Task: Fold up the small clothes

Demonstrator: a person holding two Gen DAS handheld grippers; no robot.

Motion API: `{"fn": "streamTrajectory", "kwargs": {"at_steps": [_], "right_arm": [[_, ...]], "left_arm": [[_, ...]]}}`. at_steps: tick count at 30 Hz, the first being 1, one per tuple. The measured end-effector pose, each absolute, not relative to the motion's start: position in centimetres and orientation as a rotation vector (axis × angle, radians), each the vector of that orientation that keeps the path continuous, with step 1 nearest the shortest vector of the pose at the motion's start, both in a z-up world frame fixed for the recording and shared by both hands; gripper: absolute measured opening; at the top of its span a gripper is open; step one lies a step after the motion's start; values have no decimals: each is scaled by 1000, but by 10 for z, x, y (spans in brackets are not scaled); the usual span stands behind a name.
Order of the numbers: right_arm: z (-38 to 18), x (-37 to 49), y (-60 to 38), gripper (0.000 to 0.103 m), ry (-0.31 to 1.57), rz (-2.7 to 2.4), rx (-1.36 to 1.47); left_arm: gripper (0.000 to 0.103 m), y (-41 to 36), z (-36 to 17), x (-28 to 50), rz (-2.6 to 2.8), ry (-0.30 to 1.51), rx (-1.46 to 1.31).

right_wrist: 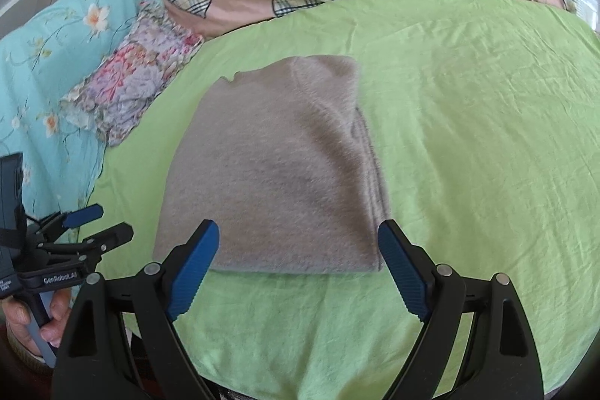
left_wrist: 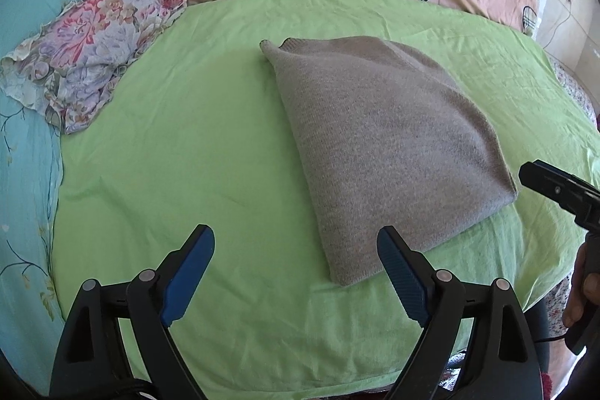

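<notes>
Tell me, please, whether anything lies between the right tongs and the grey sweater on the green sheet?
Nothing visible does. The right tongs are open right at the near edge of the grey sweater, with only bare green sheet around it. The floral cloth lies off to the left, clear of the path.

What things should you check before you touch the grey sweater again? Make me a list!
1. Left gripper open, nothing in it: ok.
2. Right gripper open, nothing in it: ok.
3. Grey sweater folded into a compact block on the green sheet: ok.
4. Edges tidy: not ok, a small corner pokes out at the far left edge.
5. Sleeves tucked inside evenly: cannot tell, they are hidden.
6. Floral cloth apart from the sweater, not in the way: ok.
</notes>
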State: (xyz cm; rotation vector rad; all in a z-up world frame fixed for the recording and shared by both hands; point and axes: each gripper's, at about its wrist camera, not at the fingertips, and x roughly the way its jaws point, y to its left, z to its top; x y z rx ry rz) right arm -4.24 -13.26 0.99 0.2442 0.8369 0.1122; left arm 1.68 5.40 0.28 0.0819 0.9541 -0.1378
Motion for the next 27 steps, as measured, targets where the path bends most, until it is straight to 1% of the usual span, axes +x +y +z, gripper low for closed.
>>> {"fn": "streamTrajectory", "kwargs": {"at_steps": [15, 20, 27], "right_arm": [[18, -2, -149, 87, 835, 173, 287], [22, -5, -149, 87, 831, 214, 293], [23, -16, -139, 87, 839, 227, 203]], "left_arm": [[92, 49, 2, 23, -58, 942, 28], [92, 45, 0, 31, -1, 963, 57], [93, 28, 11, 33, -14, 933, 94]]}}
